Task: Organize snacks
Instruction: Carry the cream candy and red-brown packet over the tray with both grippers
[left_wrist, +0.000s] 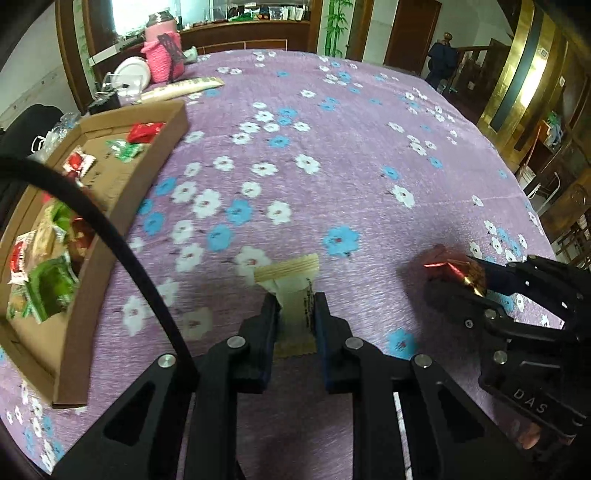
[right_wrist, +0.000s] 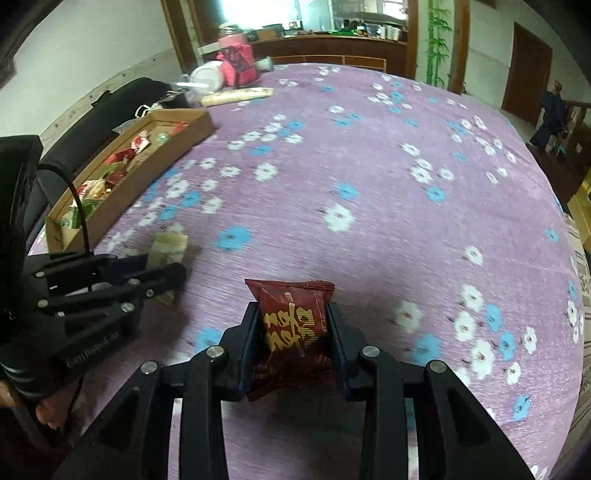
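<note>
The left gripper (left_wrist: 295, 314) is clamped on a cream-coloured snack packet (left_wrist: 293, 295), its two pads pressing the wrapper's sides while the crimped end sticks out ahead of the fingertips. The right gripper (right_wrist: 293, 325) is clamped on a dark red snack packet (right_wrist: 291, 328) with yellow lettering, which stands upright between the pads and pokes out above and below them. Both packets hang just above the purple flowered tablecloth (left_wrist: 351, 147), near the tabletop's near edge, with the right gripper to the right of the left one and well apart from it.

A shallow cardboard tray (left_wrist: 96, 258) lies along the tabletop's left edge. It holds a loose heap of small wrapped snacks (left_wrist: 48, 280) in red, green and white; the wrappers overlap too much to count. At the far left corner of the tabletop stand a pink knitted bag (left_wrist: 162, 59), a white round lid or plate (left_wrist: 131, 72), which of the two is hard to tell, and a long pale packet (left_wrist: 184, 88) lying flat. A black cable (left_wrist: 122, 247) curves across the left wrist view in front of the tray.
</note>
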